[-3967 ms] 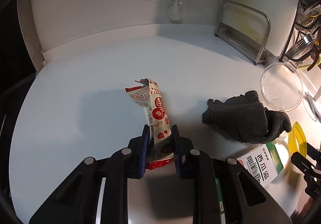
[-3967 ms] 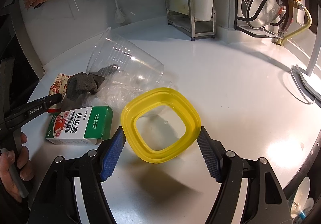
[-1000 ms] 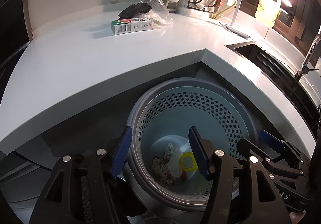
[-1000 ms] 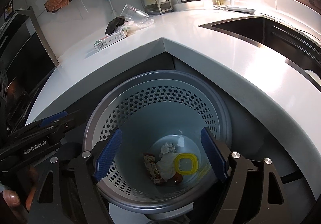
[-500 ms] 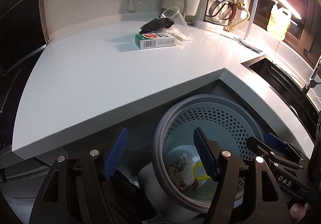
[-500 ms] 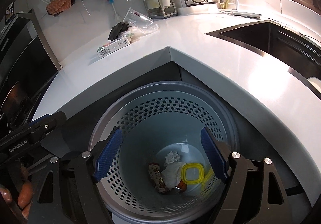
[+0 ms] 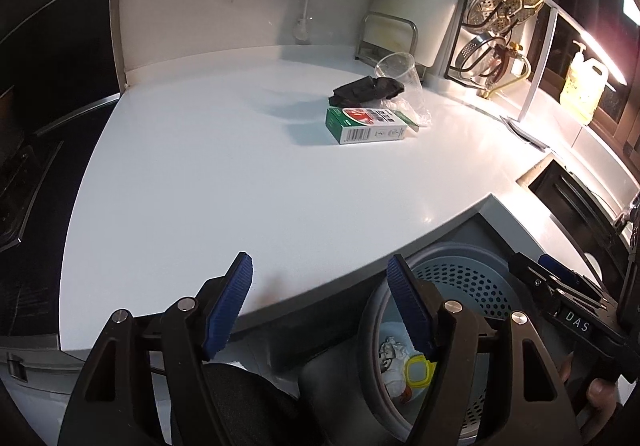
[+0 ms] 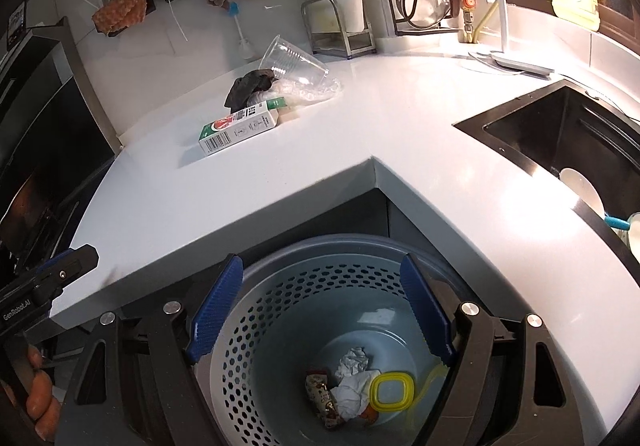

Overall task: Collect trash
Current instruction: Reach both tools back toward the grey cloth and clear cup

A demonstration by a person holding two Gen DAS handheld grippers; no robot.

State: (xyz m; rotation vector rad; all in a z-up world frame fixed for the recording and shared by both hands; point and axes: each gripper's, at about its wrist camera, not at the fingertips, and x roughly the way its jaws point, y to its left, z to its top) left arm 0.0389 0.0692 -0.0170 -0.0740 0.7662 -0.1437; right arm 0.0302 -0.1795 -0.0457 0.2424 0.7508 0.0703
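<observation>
A grey-blue perforated trash basket (image 8: 280,310) stands below the counter corner; it also shows in the left wrist view (image 7: 472,278). In it lie a yellow ring lid (image 8: 390,392), crumpled white paper (image 8: 352,378) and a red-patterned snack wrapper (image 8: 320,396). On the white counter (image 7: 240,174) lie a green and white carton (image 7: 370,124), a dark cloth (image 7: 366,90) and a clear plastic cup (image 7: 400,74) on its side on crinkled plastic film. My left gripper (image 7: 320,304) is open and empty over the counter's front edge. My right gripper (image 8: 320,312) is open and empty above the basket.
A black sink (image 8: 560,142) is set in the counter at the right. A metal holder (image 8: 336,30) and a rack with a steamer and strainers (image 7: 504,14) stand at the back. A dark appliance (image 7: 48,66) borders the counter's left side.
Both grippers have risen away from the basket. The left one has swung up and left toward the counter, so the carton, cloth and cup now look nearer. Both stay open.
</observation>
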